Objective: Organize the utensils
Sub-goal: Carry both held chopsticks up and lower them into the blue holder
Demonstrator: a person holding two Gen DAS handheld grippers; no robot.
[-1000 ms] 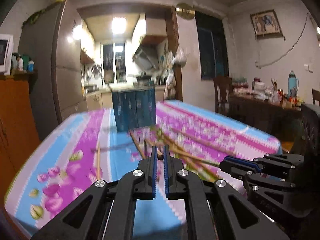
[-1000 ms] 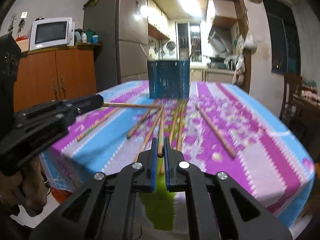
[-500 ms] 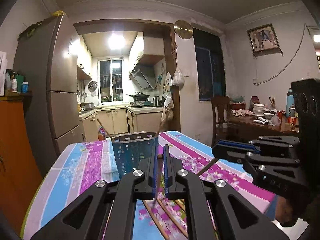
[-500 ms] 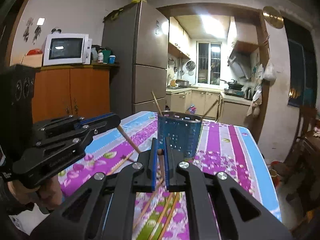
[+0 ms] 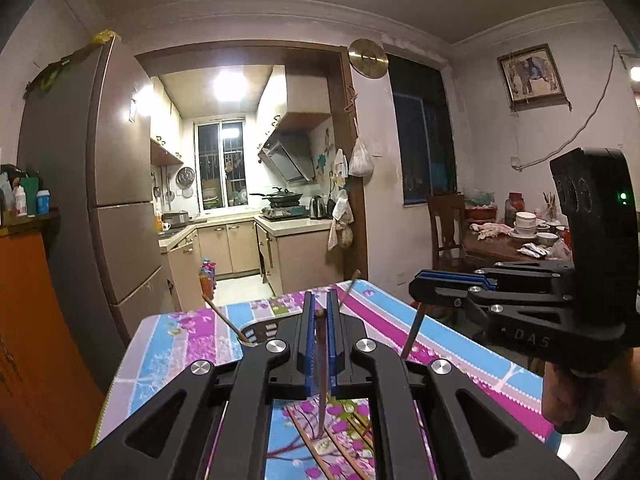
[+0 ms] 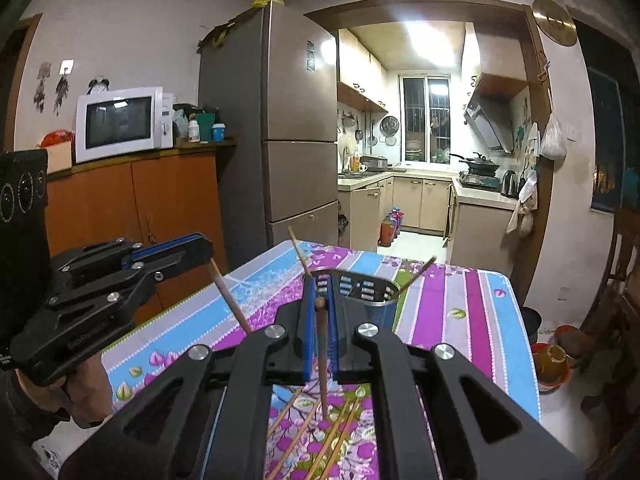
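Both tongs had risen from the tabletop since a second earlier, each carrying a chopstick up with it. Left tongs point(image 5: 319, 312) were pinched on a brown chopstick point(image 5: 321, 376) that hung down between the blue pads, its tip above the loose chopsticks point(image 5: 344, 440) lying on the flowered tablecloth point(image 5: 180, 344) below. Right tongs point(image 6: 319, 300) were likewise clamped on a chopstick point(image 6: 322, 360) hanging nearly upright, over more loose chopsticks point(image 6: 304, 436) on the cloth. Just beyond the right tongs' tips stood the blue perforated utensil holder point(image 6: 368, 292), with two chopsticks leaning out of it; from the left tongs only its rim point(image 5: 256, 330) showed, behind the left finger. Each tool appeared beside the other, gripped by a hand point(image 5: 576, 396). Farther off were the refrigerator point(image 6: 296, 128), a microwave point(image 6: 120, 122) on an orange cabinet, and the lit kitchen.
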